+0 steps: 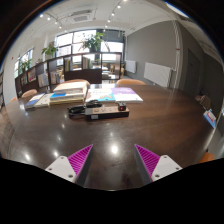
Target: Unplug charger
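Charger and power strip [98,111] appear as one dark, low cluster lying flat on the brown table [120,135], well beyond the tongs [113,160] and roughly straight ahead of them. I cannot separate the plug from the strip at this range, nor see which socket is in use; a dark cable seems to trail from the left end. Just behind the cluster lie papers and books [68,95], so the strip sits at the front of the clutter, on the near side, where a straight approach meets nothing in the way. The tongs stand apart, their pink pads [77,158] holding nothing, with bare tabletop between them. That spread fits an approach, I judge: the fingers are held wide and level, aimed along the table toward the cluster, ready to close round the charger body once they reach it. Chairs [130,82] and a tall window [75,45] stand farther back.
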